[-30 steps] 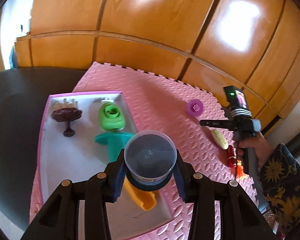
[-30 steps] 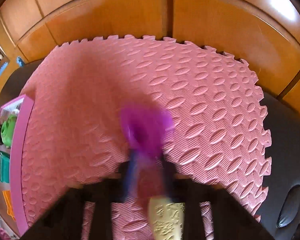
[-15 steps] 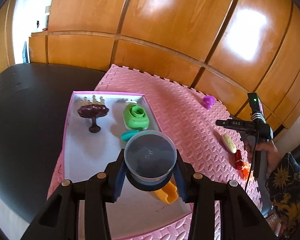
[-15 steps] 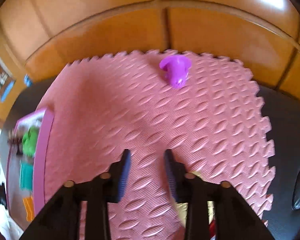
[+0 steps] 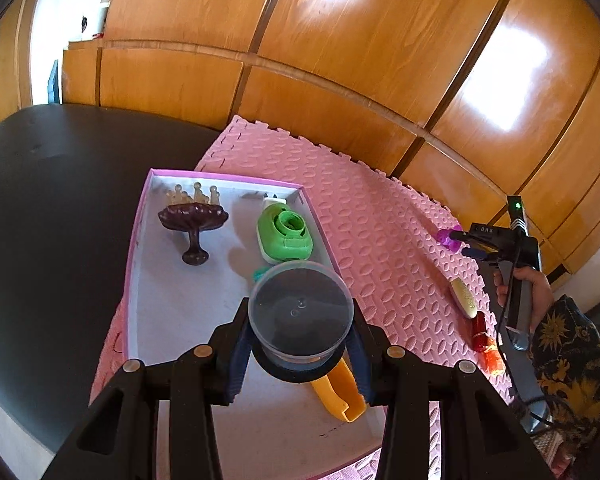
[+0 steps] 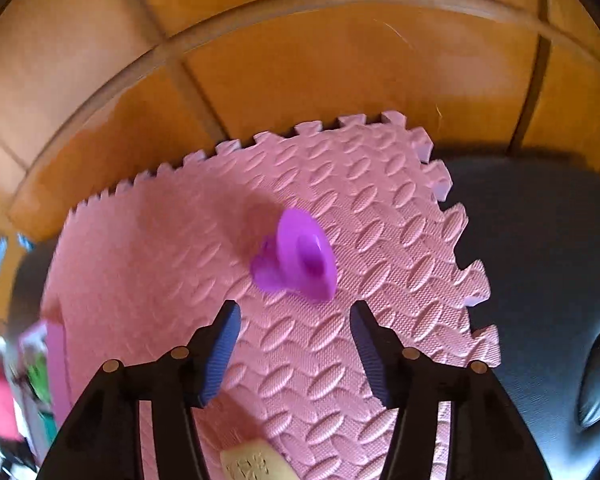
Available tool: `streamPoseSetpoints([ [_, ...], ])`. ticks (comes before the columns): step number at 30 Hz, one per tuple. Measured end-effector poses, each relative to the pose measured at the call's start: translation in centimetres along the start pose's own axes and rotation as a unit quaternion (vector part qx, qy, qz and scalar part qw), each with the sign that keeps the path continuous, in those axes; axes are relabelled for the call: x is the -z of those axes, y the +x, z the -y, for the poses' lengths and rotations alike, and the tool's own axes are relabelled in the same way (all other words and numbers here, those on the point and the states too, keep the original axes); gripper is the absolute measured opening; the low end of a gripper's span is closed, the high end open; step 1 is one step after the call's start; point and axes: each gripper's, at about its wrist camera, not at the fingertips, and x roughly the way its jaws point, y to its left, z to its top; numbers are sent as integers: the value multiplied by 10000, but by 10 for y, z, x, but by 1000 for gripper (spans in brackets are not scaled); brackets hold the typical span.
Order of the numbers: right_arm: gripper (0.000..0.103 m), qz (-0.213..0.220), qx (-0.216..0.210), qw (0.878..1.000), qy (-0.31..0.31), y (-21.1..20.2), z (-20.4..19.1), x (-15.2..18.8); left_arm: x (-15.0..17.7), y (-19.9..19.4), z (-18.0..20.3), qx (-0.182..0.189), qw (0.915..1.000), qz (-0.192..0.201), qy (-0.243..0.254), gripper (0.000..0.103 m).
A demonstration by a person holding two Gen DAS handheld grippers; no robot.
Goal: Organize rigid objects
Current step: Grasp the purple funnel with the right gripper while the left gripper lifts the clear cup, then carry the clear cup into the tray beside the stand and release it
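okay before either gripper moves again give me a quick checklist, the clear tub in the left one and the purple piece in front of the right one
1. Left gripper holding the clear tub: ok, both pads press its sides.
2. Tub above the tray: ok, bare floor shows at lower left.
3. Drop spot free: not ok, the orange piece and green item sit near the tub.
4. Right gripper open: ok, jaws spread wide, nothing between them.
5. Purple piece lined up: ok, it lies on the pink mat just ahead of the fingertips.
6. Purple piece at rest: cannot tell, the view is blurred.
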Motion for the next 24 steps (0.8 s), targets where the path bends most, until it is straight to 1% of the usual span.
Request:
streamPoseSetpoints([
  [3,58,2,-73,9997,225,5,3,-2,0,2,1,7,10000,-24,12,44],
  [8,59,-109,-74,9997,189,16,-4,-8,0,3,0,24,10000,-61,-10,44],
  [12,59,-203,-163,9996,-55,22,-21,-5,1,5,0,47,10000,-87,-6,44],
  [16,59,-511,-120,9973,-506,34,-46,2,4,5,1,73,9999,-92,5,44],
  [17,59,-530,-19,9962,-686,36,-54,6,5,4,1,83,9999,-92,-11,44],
  [18,57,-528,148,9950,-834,36,-60,10,5,3,1,85,9999,-76,-20,44],
  [19,56,-503,104,9948,-884,35,-65,13,6,2,1,83,9999,-67,-16,44],
  [20,56,-573,-39,9946,-860,36,-67,16,7,1,1,78,10000,-52,-14,44],
  [21,56,-618,-70,9942,-877,37,-71,20,7,0,0,69,10000,-39,-19,44],
  [22,56,-573,22,9936,-970,35,-75,23,8,-2,0,59,10000,-27,-23,44],
  [24,56,-571,-63,9940,-933,33,-80,30,9,-4,-2,29,10000,0,-26,44],
])
